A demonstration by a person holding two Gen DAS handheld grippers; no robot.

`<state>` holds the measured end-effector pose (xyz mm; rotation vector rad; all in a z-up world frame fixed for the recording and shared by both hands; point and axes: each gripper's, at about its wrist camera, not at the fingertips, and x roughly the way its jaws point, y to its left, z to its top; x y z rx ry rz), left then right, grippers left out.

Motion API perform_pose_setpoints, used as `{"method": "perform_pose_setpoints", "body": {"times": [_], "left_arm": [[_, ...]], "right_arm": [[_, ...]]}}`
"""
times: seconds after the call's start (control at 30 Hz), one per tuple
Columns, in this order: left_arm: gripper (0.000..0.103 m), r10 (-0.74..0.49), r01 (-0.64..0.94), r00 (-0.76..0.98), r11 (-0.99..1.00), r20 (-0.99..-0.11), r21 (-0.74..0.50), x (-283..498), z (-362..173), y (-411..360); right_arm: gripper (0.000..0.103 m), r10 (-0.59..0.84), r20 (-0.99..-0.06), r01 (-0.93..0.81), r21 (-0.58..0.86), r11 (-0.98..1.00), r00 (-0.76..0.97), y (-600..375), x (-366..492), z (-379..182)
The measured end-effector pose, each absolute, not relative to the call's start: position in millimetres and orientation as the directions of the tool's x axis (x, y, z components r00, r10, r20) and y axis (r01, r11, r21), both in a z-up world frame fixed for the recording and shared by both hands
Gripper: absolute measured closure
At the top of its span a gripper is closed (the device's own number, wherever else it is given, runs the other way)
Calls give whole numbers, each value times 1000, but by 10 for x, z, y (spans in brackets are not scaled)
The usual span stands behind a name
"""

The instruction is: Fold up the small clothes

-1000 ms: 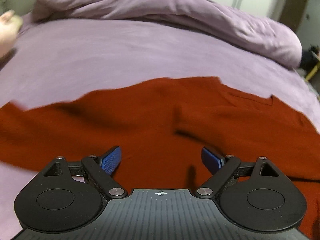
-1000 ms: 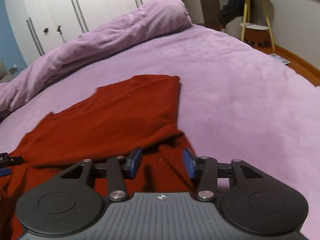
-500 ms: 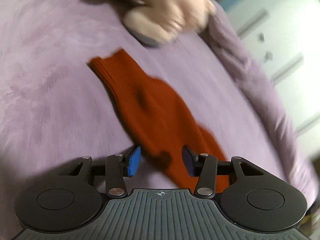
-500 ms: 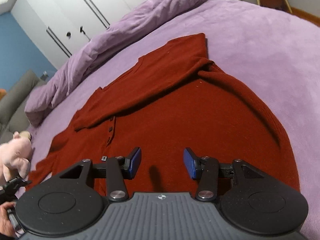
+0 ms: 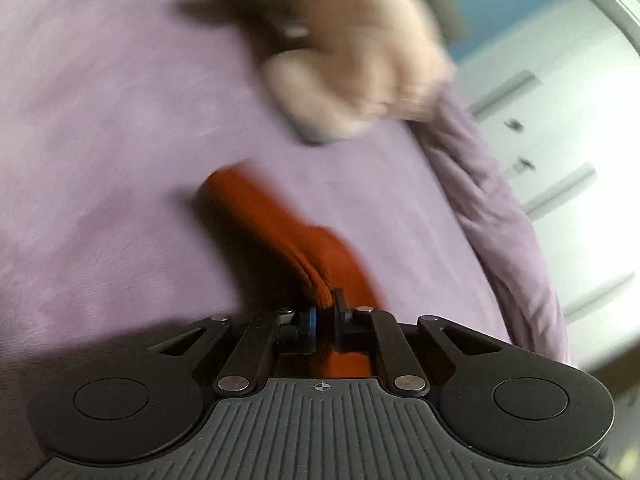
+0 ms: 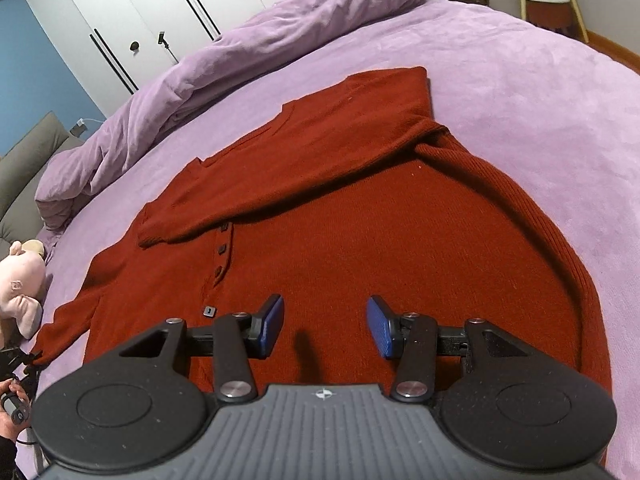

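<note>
A rust-red knit sweater (image 6: pixel 360 240) with a buttoned placket lies flat on the purple bed (image 6: pixel 520 80). Its right sleeve (image 6: pixel 300 172) is folded across the chest. In the left wrist view the left sleeve (image 5: pixel 280 220) runs away from me, and my left gripper (image 5: pixel 325 308) is shut on a fold of it, lifting the cloth a little. The same left gripper (image 6: pixel 18 360) shows at the far left of the right wrist view, at the sleeve's cuff. My right gripper (image 6: pixel 326 320) hovers open over the sweater's lower body with nothing between its fingers.
A pink plush toy (image 6: pixel 22 280) lies just beyond the left sleeve, seen blurred as the plush toy (image 5: pixel 352 72) in the left wrist view. A rolled purple duvet (image 6: pixel 240 48) lines the far edge, white wardrobes (image 6: pixel 160 0) behind it. A yellow-legged stand (image 6: pixel 548 4) is at far right.
My left gripper swung from the sweater's body out to the left sleeve and shut on it. The right gripper drew back from the hem to hover over the body, still open.
</note>
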<state>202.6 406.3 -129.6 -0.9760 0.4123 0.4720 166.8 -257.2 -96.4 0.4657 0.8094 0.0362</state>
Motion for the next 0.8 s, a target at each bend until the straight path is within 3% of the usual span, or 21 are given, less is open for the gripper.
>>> {"method": "perform_pose_setpoints", "body": {"times": [0.13, 0.27, 0.33, 0.4, 0.47, 0.57, 0.63, 0.8], "left_arm": [[94, 88, -356, 902, 706, -423, -613, 2284, -668, 3398], [94, -154, -40, 942, 832, -299, -553, 2545, -158, 2227], [94, -274, 91, 920, 845, -279, -528, 2646, -58, 1650], [87, -335, 162, 892, 863, -302, -478, 2752, -71, 1091], [58, -342, 174, 860, 894, -379, -413, 2832, -217, 637], [57, -354, 161, 797, 905, -490, -393, 2826, -510, 378], [51, -298, 98, 789, 924, -538, -369, 2756, -647, 429], [43, -159, -77, 788, 933, -595, -351, 2668, -834, 906]], "right_arm": [[57, 209, -672, 136, 423, 896, 710, -2596, 1642, -920], [57, 221, -644, 127, 447, 885, 732, -2628, 1592, -850], [57, 222, -630, 112, 446, 888, 744, -2636, 1565, -806], [57, 224, -622, 100, 442, 892, 751, -2651, 1553, -764], [57, 221, -614, 93, 437, 895, 758, -2669, 1553, -725], [57, 232, -601, 63, 427, 902, 765, -2679, 1594, -668], [57, 261, -597, 32, 433, 901, 758, -2676, 1679, -655], [57, 355, -604, -48, 463, 885, 713, -2515, 2146, -768]]}}
